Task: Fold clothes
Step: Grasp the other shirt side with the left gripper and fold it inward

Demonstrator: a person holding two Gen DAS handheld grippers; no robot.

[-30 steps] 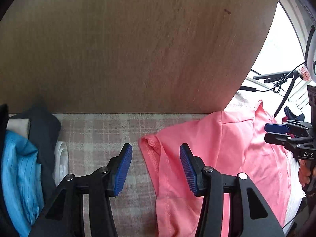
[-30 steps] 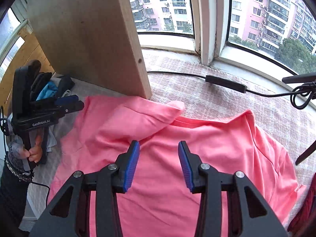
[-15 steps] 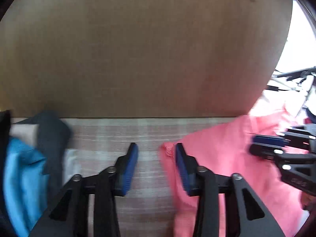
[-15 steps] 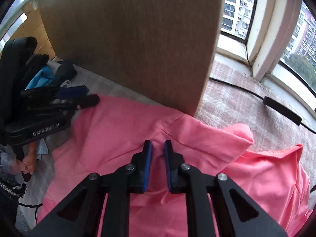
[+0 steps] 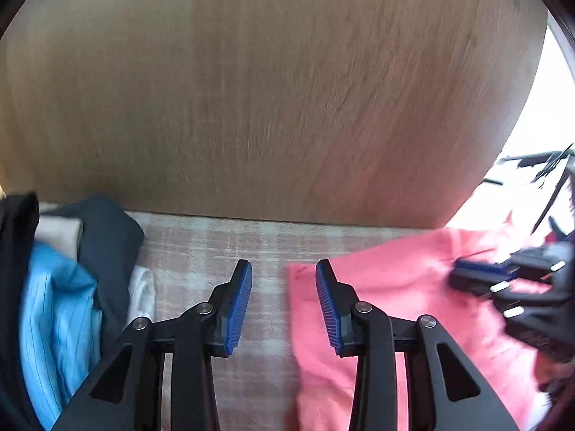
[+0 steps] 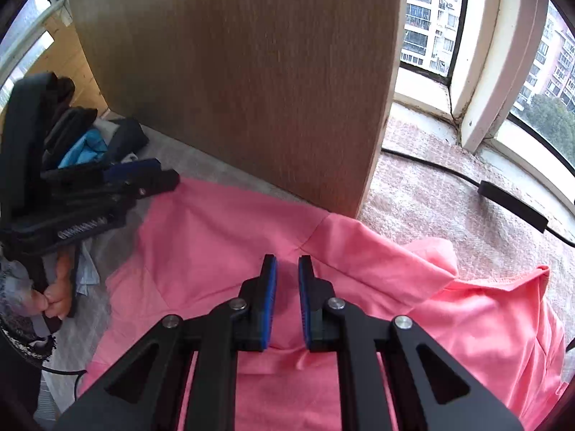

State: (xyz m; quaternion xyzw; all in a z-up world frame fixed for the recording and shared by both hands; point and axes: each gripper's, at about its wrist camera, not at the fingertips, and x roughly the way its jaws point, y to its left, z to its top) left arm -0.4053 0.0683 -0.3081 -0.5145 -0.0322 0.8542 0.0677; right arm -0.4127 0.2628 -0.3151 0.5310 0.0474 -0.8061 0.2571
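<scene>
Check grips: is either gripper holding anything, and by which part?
Right gripper pinches a raised fold of the pink garment mid-cloth. Left gripper stands open at the garment's edge, holding nothing.

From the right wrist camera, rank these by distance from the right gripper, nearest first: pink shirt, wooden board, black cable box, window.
1. pink shirt: directly under the right gripper, a fold pinched between its pads.
2. wooden board: standing upright just beyond the shirt's far edge.
3. black cable box: off to the right on the carpet.
4. window: farthest, behind the board and sill.
</scene>
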